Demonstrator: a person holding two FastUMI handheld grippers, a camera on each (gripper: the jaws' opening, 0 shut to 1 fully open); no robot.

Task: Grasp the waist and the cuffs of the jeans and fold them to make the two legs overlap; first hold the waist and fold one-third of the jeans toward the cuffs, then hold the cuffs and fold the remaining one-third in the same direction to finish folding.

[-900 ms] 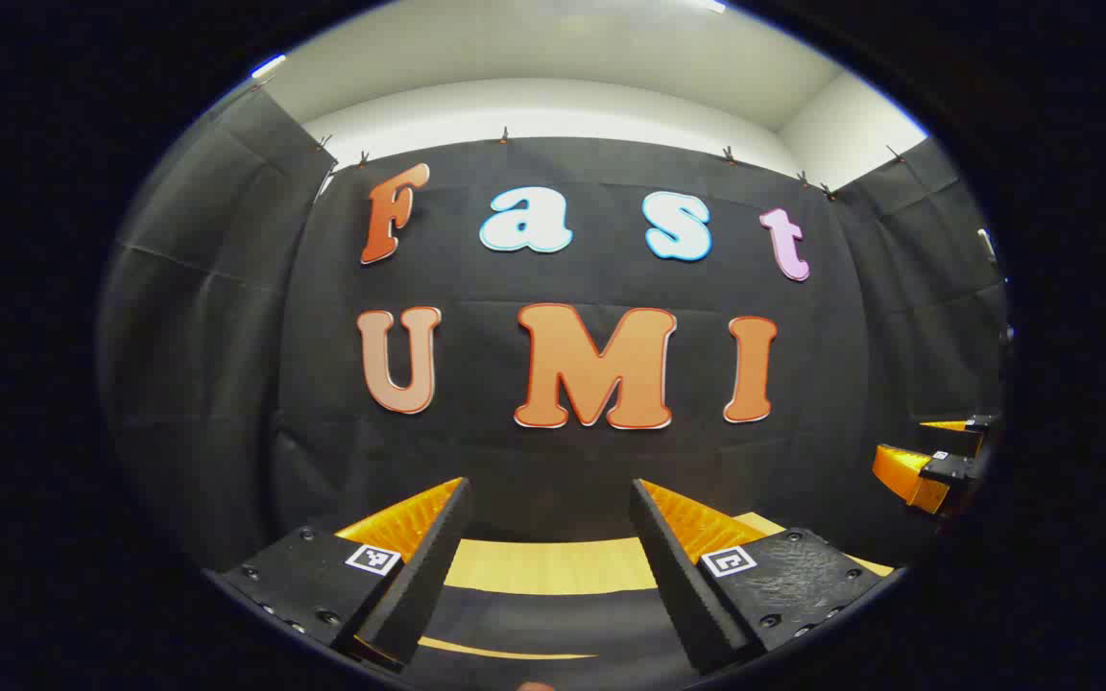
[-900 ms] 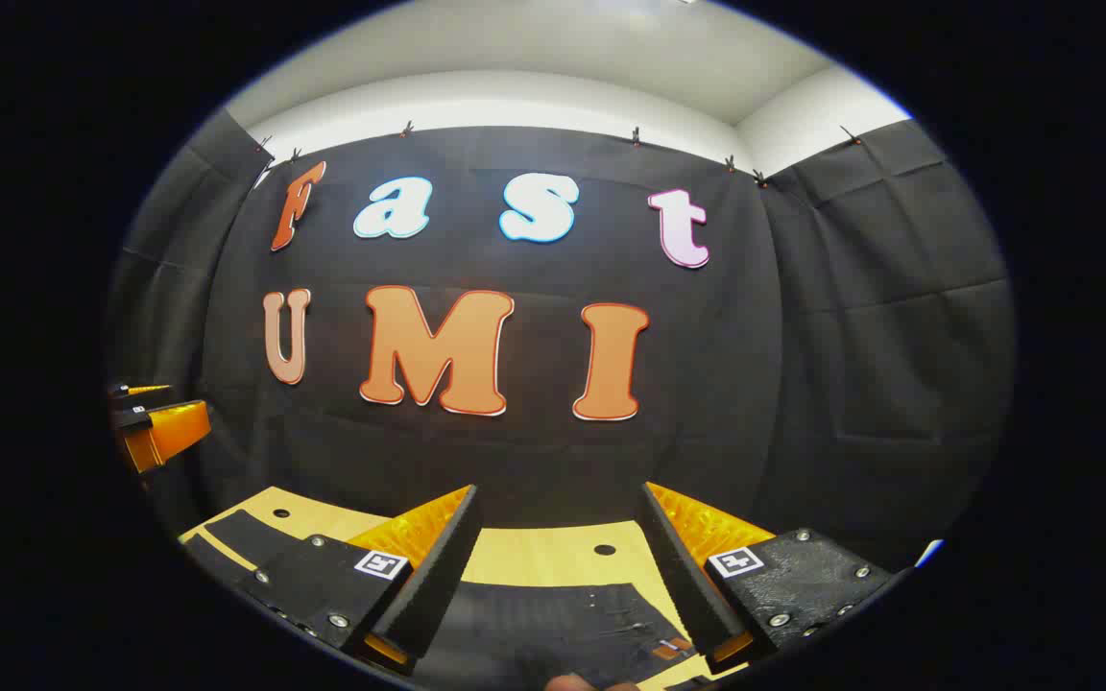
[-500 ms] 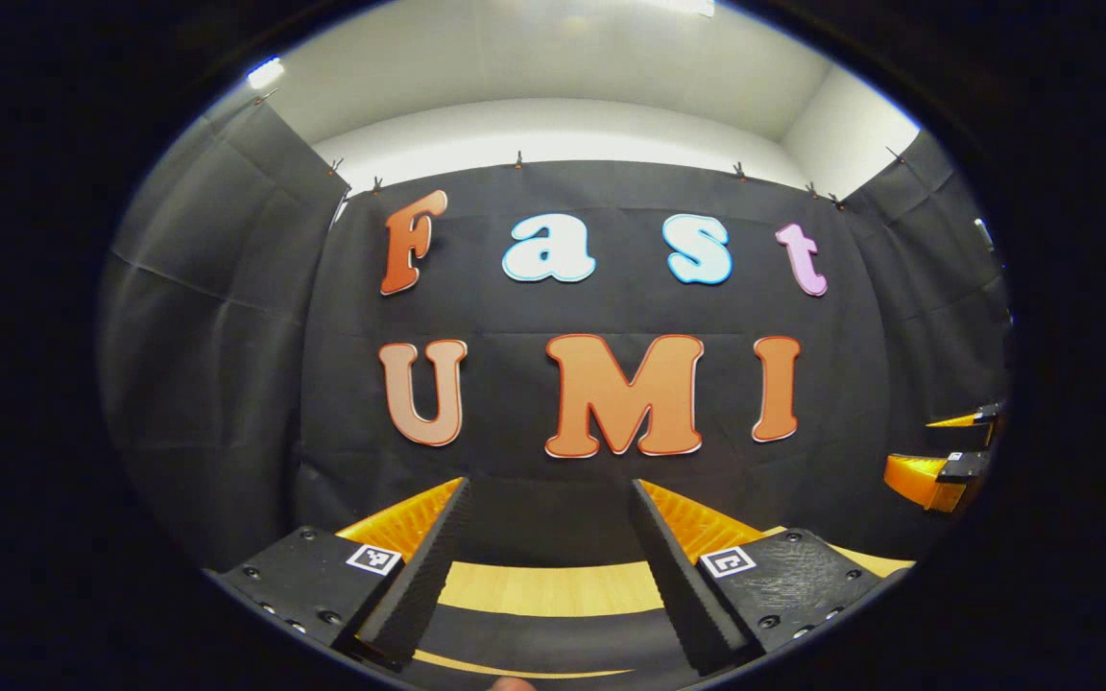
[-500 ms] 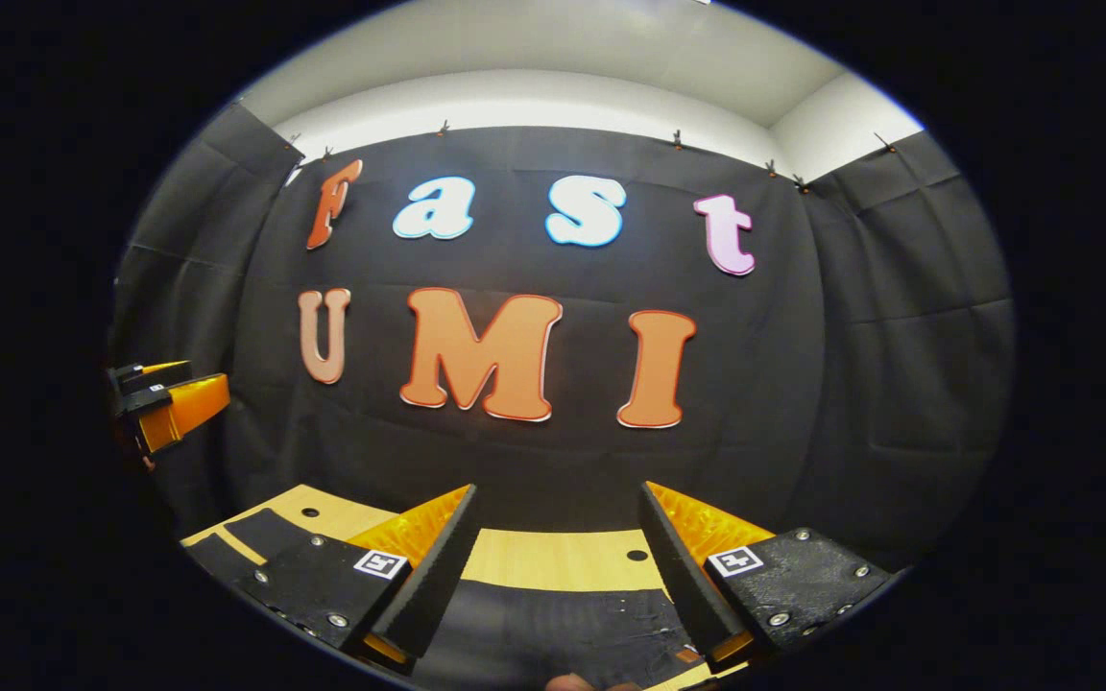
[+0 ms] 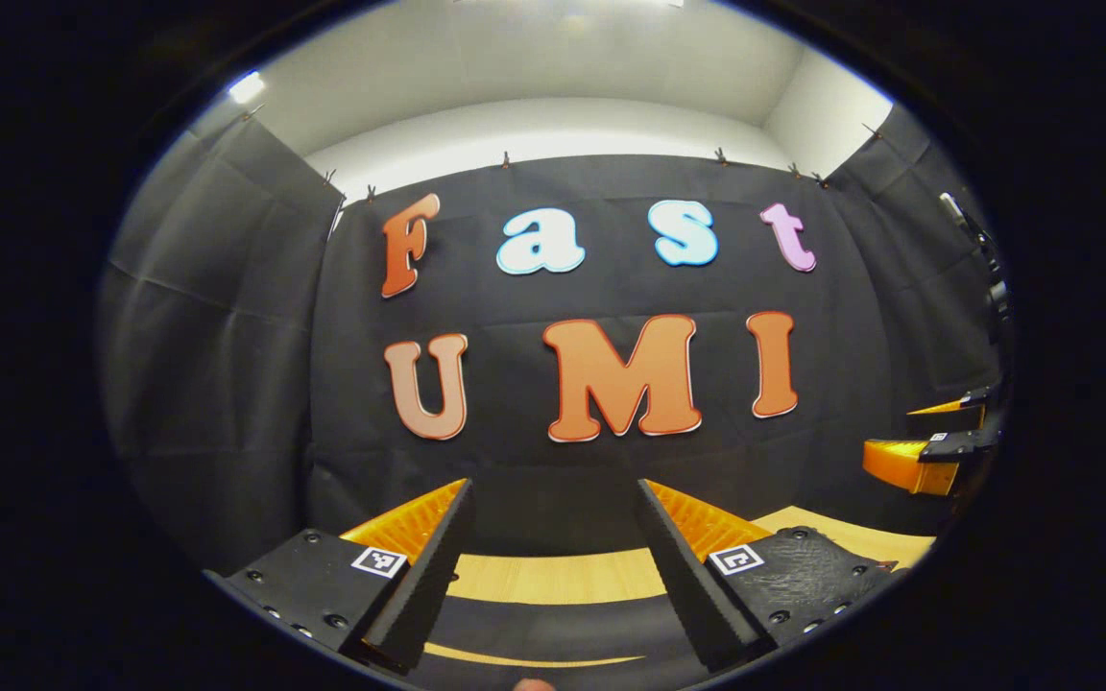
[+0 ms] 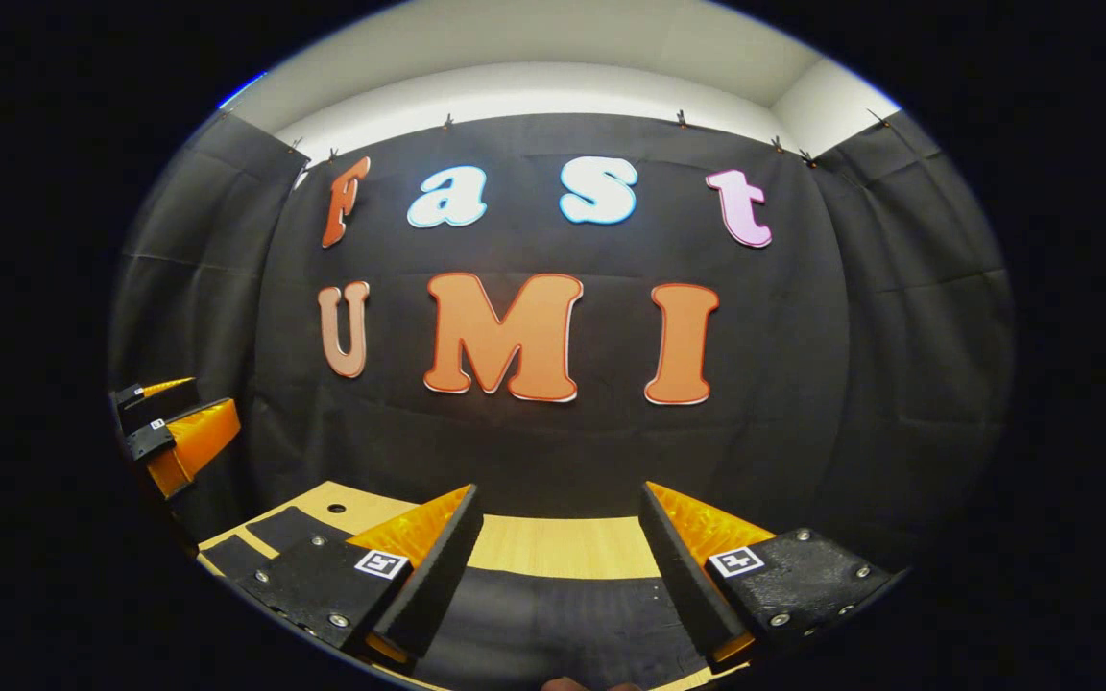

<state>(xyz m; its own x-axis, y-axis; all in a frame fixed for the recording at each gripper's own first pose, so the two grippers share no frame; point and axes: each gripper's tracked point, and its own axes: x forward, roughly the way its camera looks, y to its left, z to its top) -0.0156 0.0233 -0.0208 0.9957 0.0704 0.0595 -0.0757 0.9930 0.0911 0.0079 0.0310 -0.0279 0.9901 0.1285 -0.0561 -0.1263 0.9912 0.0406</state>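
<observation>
The left gripper (image 5: pixel 553 537) hangs above the table with its jaws wide apart, nothing between them. The right gripper (image 6: pixel 558 537) is spread just as wide and equally empty. Below and just ahead of both lie the jeans (image 6: pixel 553 614), a dark sheet flat on the wooden table (image 6: pixel 553 547), its long axis apparently running left to right across both grippers. Neither touches the cloth. In the right gripper view a dark piece reaches far left, toward the left gripper. Which end is waist or cuffs cannot be told. Both grippers look about equally near, so each must drop straight down.
</observation>
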